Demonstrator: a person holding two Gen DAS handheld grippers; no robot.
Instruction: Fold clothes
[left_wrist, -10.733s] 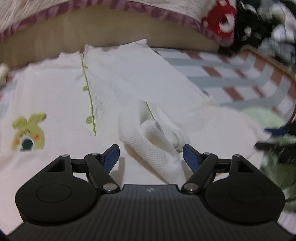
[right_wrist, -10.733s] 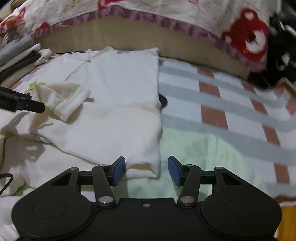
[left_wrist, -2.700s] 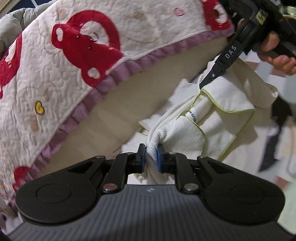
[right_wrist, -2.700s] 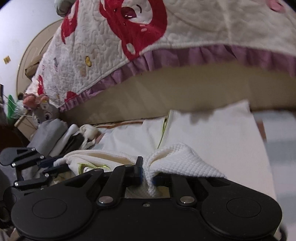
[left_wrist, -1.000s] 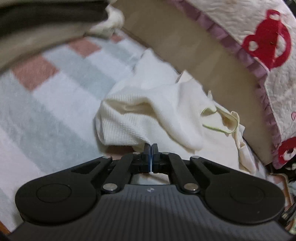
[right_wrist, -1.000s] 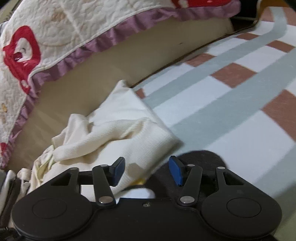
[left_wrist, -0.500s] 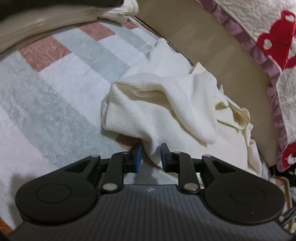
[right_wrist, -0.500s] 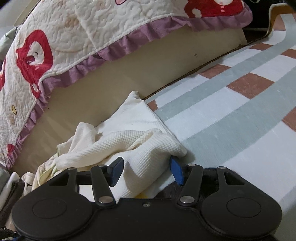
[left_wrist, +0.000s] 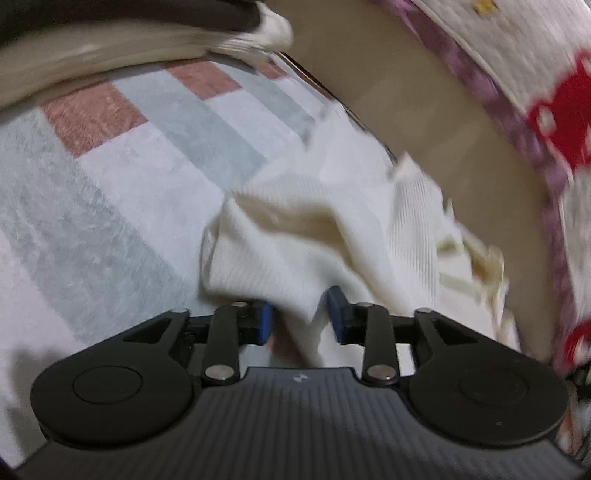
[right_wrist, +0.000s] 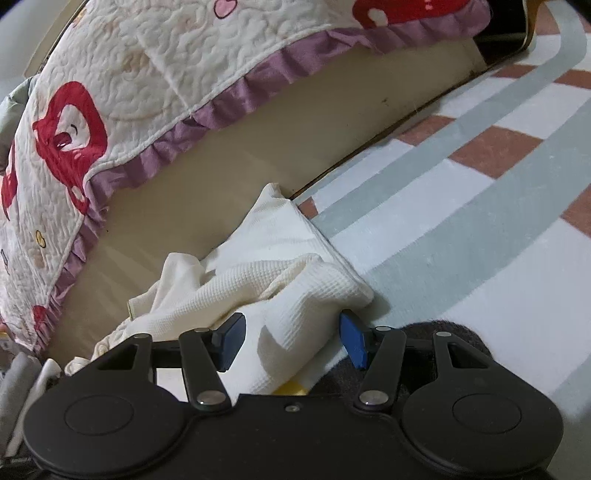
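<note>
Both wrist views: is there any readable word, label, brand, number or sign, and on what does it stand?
No readable words or numbers in either view.
Left hand-held gripper: a small pale mark on its body, a logo, not lettering.
Quilt: red cartoon figures and small hearts, no text.
Cream garment: no label visible.

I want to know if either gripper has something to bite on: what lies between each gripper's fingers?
Folds of the cream garment lie between the open jaws of both the left gripper and the right gripper, each in its own wrist view.
</note>
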